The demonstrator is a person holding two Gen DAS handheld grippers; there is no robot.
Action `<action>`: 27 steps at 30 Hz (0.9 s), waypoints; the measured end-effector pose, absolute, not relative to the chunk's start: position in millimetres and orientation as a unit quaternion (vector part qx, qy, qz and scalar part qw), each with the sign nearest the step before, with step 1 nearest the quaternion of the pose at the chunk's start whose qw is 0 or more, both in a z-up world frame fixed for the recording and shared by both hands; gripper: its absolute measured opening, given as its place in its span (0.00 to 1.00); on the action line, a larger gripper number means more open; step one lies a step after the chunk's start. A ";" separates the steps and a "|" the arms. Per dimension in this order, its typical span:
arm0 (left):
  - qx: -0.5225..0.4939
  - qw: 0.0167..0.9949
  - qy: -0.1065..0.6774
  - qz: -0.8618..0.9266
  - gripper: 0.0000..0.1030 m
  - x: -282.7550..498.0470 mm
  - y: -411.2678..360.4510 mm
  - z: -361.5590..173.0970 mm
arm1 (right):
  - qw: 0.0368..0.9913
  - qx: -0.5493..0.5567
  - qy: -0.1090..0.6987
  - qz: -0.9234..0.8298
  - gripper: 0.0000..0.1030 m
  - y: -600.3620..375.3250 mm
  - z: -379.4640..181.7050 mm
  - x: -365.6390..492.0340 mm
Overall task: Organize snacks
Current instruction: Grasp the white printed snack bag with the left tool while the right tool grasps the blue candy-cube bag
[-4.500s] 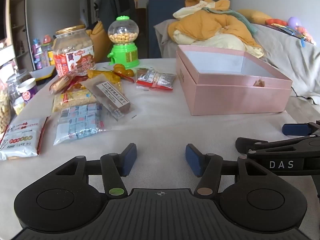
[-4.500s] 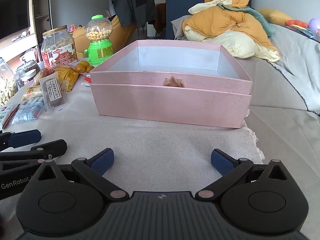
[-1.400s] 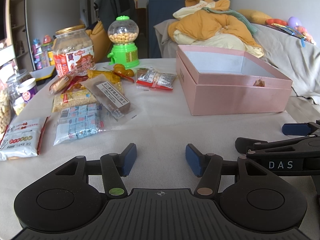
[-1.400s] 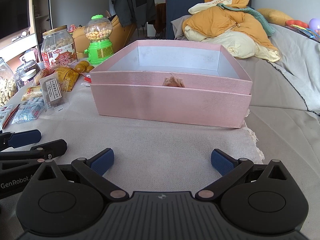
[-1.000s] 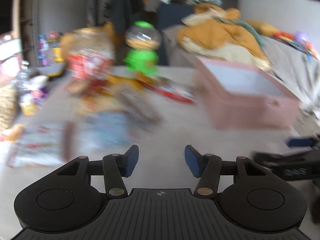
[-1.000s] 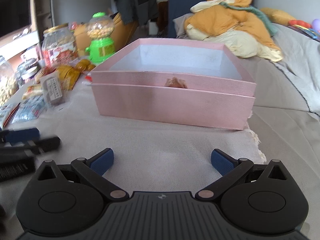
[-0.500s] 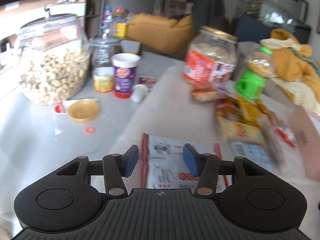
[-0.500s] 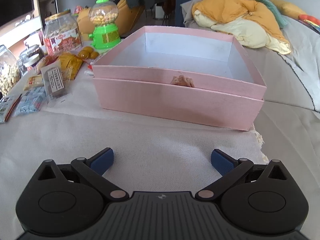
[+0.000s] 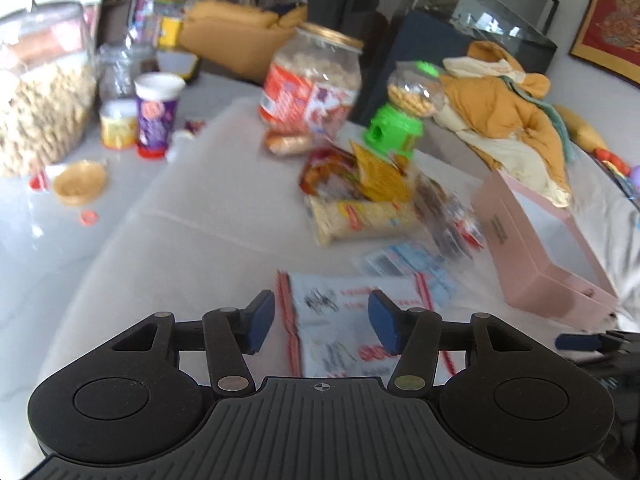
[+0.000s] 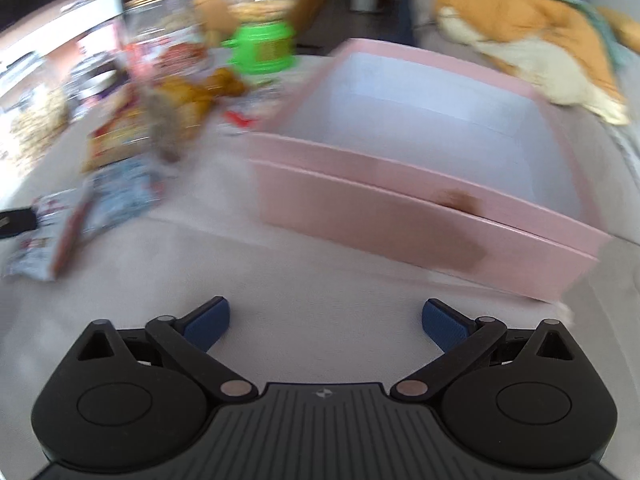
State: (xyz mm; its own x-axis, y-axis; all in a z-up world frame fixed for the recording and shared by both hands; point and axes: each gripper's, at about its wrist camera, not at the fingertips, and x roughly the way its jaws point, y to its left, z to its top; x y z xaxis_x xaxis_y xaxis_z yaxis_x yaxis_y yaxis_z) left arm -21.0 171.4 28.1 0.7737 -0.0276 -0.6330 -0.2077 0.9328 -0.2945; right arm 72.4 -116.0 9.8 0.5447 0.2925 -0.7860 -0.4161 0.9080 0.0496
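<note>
Left gripper [image 9: 321, 322] and right gripper [image 10: 325, 323] both gape, angled downward.

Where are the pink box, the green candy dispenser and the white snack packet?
pink box [image 10: 400, 216], right wrist view, front wall.
green candy dispenser [image 9: 394, 132], left wrist view, green base.
white snack packet [image 9: 340, 320], left wrist view, printed face.

Snack packets [image 9: 360, 216] flat on cloth, beside open pink box [image 9: 532, 264].

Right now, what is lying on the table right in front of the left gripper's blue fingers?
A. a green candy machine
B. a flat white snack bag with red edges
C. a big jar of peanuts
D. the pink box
B: in the left wrist view, the white snack bag with red edges lies flat on the cloth just beyond the open left gripper.
</note>
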 end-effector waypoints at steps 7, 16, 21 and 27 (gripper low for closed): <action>-0.178 0.928 0.320 0.065 0.56 -19.6 188.0 34.8 | 0.858 -0.098 0.385 0.326 0.96 -39.6 25.6 32.0; -0.131 0.942 0.306 0.029 0.56 -25.9 189.1 38.2 | 0.867 -0.143 0.372 0.299 0.93 24.8 25.5 92.6; -0.136 0.942 0.304 0.025 0.56 -22.6 194.6 33.0 | 0.854 -0.092 0.408 0.311 0.92 19.3 19.8 121.7; -0.121 0.946 0.299 0.028 0.56 0.1 194.2 34.2 | 0.861 -0.145 0.377 0.308 0.76 1.5 17.6 94.4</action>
State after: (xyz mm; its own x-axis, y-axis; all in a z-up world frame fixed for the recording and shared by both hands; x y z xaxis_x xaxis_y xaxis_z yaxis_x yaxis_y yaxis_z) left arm 0.1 194.2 34.2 0.8202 -0.0199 -0.5717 -0.1252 0.9689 -0.2133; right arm 94.4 1.5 17.6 0.5258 0.4204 -0.7394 -0.6398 0.7683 -0.0181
